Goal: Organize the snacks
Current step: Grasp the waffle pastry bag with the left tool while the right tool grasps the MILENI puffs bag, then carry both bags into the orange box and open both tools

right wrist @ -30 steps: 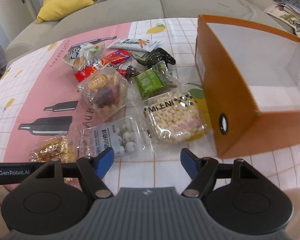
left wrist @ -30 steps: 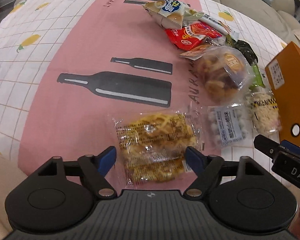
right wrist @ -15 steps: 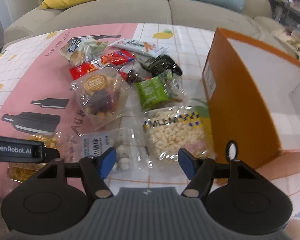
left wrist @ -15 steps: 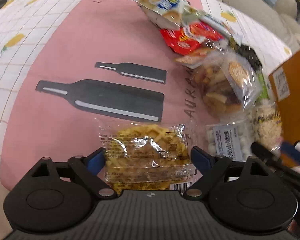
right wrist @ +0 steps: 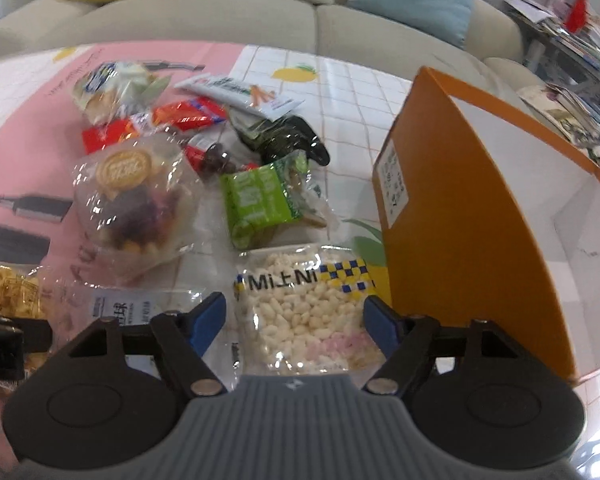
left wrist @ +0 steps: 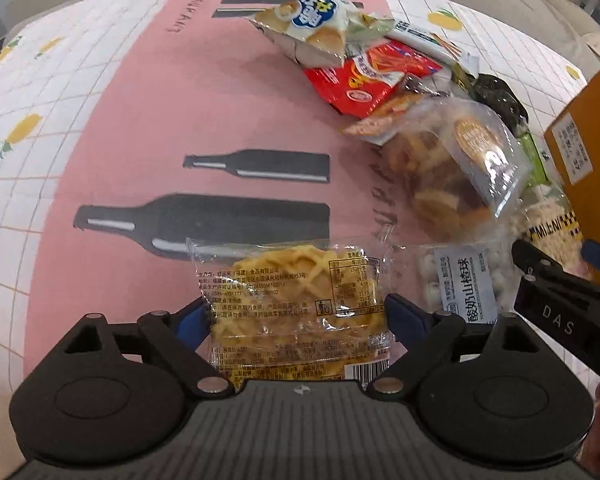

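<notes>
Gripping the waffle packet (left wrist: 296,300), my left gripper (left wrist: 296,316) has its jaws pressed on both sides. My right gripper (right wrist: 294,318) stands wide around the puffed-rice bag (right wrist: 304,312).

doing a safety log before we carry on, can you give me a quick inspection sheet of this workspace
Surface: tablecloth, pink panel with bottle prints, white grid with lemons.
Job's things: waffle pack between the jaws of the left gripper, pads at its sides; whether they press it, cannot tell. MiLENi puffed-snack bag between the open jaws of the right gripper. Orange box open, white inside, nothing seen in it.
Clutter: loose pile of packets: mixed-snack bag, green pack, red packet, yogurt-ball bag.
Grippers: both low over the table.
Cables: nothing seen.
Surroundings: sofa with yellow and blue cushions; magazines at right.
</notes>
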`<act>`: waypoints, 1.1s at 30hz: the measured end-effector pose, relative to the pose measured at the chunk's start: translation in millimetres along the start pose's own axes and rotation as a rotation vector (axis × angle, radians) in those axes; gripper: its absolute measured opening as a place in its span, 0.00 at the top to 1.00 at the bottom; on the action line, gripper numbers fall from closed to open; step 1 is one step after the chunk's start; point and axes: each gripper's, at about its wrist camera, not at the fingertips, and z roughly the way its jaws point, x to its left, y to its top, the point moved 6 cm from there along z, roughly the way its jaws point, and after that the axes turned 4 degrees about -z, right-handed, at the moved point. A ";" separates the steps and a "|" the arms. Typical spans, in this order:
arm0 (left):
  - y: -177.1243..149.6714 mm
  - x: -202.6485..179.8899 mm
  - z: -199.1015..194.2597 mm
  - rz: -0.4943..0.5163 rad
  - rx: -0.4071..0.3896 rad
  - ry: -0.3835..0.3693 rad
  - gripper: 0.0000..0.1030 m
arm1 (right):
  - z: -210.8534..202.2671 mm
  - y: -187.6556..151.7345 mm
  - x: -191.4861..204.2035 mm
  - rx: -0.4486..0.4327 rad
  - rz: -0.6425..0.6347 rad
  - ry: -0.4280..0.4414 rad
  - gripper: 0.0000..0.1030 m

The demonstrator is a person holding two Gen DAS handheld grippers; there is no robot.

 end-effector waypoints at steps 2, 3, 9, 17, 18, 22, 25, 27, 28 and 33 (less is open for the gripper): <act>1.8 2.8 0.1 -0.011 -0.007 0.001 0.00 | 0.9 1.8 2.7 0.007 0.011 -0.006 0.30; 2.9 5.2 -0.4 -0.014 -0.011 0.005 0.00 | 0.1 3.9 6.5 0.001 0.005 0.001 0.36; 2.4 19.5 -1.9 -0.038 -0.020 0.031 0.00 | -9.9 8.8 20.9 -0.005 0.035 0.113 0.40; 2.4 16.8 0.3 -0.046 -0.022 0.030 0.00 | -8.5 5.7 2.4 0.008 0.033 0.022 0.12; 2.4 16.5 0.0 -0.048 -0.021 0.029 0.00 | -5.5 4.5 2.9 0.022 0.024 0.021 0.12; 1.2 18.1 0.2 -0.056 -0.017 0.023 0.00 | 9.8 -2.3 7.5 0.061 -0.004 -0.011 0.10; 0.5 19.2 3.2 -0.070 -0.015 0.013 0.00 | 12.6 -6.2 2.0 0.068 0.072 0.012 0.13; -0.1 19.3 4.0 -0.064 -0.020 0.015 0.00 | 12.7 -6.7 0.2 0.078 0.103 0.036 0.16; -0.3 18.7 4.0 -0.061 -0.022 0.015 0.00 | 11.8 -6.8 1.1 0.076 0.096 0.036 0.18; 0.1 17.7 -2.2 -0.049 -0.039 -0.023 0.07 | 5.2 -6.5 4.3 0.071 0.093 0.032 0.25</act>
